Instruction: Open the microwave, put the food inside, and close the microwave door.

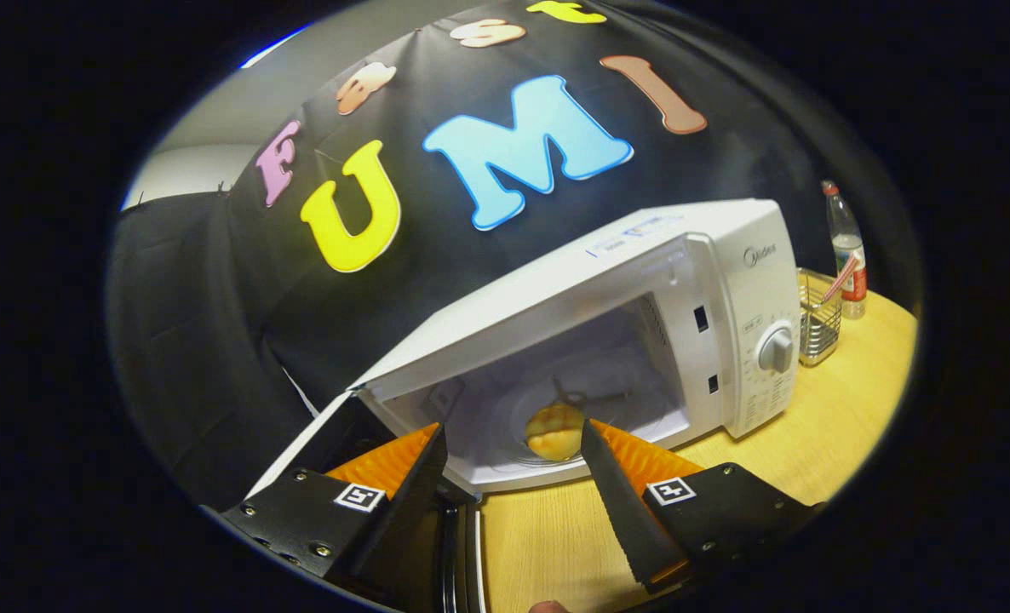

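Fingers (513, 438) apart, bun (554, 431) partly hidden inside open microwave (709, 281).

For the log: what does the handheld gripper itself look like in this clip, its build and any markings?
The gripper has two flat, tapering, blade-like fingers, spread apart, with ribbed panels beside them. Each finger sits on a black block base fastened with small silver screws. Each base carries a square white tag printed with a black fiducial pattern. No cables are visible.
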`<state>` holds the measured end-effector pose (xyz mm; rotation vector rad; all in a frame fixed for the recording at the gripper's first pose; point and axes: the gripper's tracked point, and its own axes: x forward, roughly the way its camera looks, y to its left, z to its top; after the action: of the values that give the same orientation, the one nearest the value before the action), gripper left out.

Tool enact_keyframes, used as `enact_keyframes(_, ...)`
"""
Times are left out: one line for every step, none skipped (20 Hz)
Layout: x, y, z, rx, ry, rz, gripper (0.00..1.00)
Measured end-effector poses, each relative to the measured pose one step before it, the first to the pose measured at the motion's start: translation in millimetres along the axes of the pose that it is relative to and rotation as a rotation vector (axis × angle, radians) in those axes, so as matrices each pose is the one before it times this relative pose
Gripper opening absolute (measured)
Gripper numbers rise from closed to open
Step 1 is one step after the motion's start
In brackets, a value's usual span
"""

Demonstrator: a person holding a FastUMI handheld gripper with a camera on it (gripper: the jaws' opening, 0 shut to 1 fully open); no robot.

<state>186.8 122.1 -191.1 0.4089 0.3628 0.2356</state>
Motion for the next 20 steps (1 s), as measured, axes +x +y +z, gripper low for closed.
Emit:
enact_keyframes(-13.25,4.57,4.34,-0.02042,-0.01073,0.00633,0.96)
enact_keyframes(-14.34,6.29,3.77,-0.01655,-0.00983,0.00755,0.96)
enact_keyframes(-12.93,5.45,4.44,-0.01585,-0.01013,0.00653,0.96)
enact_keyframes(-13.68,5.46,3.25,-0.01557,-0.01029,0.00718,0.96)
enact_keyframes(-11.83,5.29,3.12,-0.01597,-0.00745,0.00482,0.96)
enact_keyframes(-11.97,6.02,2.43,-0.01991,-0.00394,0.00489,0.96)
enact_keyframes(-10.92,6.92,0.81,-0.0206,-0.001,0.00917,0.96)
enact_keyframes(-11.47,9.93,0.68,-0.022,0.00099,0.0147,0.96)
enact_keyframes(-8.81,7.63,1.25,-0.01458,-0.00133,0.01207,0.96)
enact_keyframes(-8.96,10.42,1.19,-0.01502,-0.00557,0.0156,0.96)
enact_keyframes(-8.47,10.49,1.95,-0.01801,-0.0064,0.01683,0.96)
enact_keyframes(-7.95,11.91,0.78,-0.02547,-0.00405,0.01669,0.96)
enact_keyframes(-6.82,11.67,-0.06,-0.02791,-0.00017,0.01842,0.96)
enact_keyframes(-6.35,13.15,-2.51,-0.02175,0.00461,0.02458,0.96)
enact_keyframes(-5.7,15.03,-1.99,-0.01346,0.00554,0.03006,0.96)
enact_keyframes(-5.22,16.28,-2.96,-0.00861,0.00523,0.02829,0.96)
enact_keyframes(-4.46,12.87,-1.89,-0.00759,0.00546,0.02275,0.96)
enact_keyframes(-1.06,12.18,-0.67,-0.00568,-0.0079,0.01938,0.96)
enact_keyframes(-2.76,12.05,1.31,-0.00162,-0.01275,0.02096,0.96)
enact_keyframes(-3.32,14.83,-1.57,-0.00143,-0.00726,0.02276,0.98)
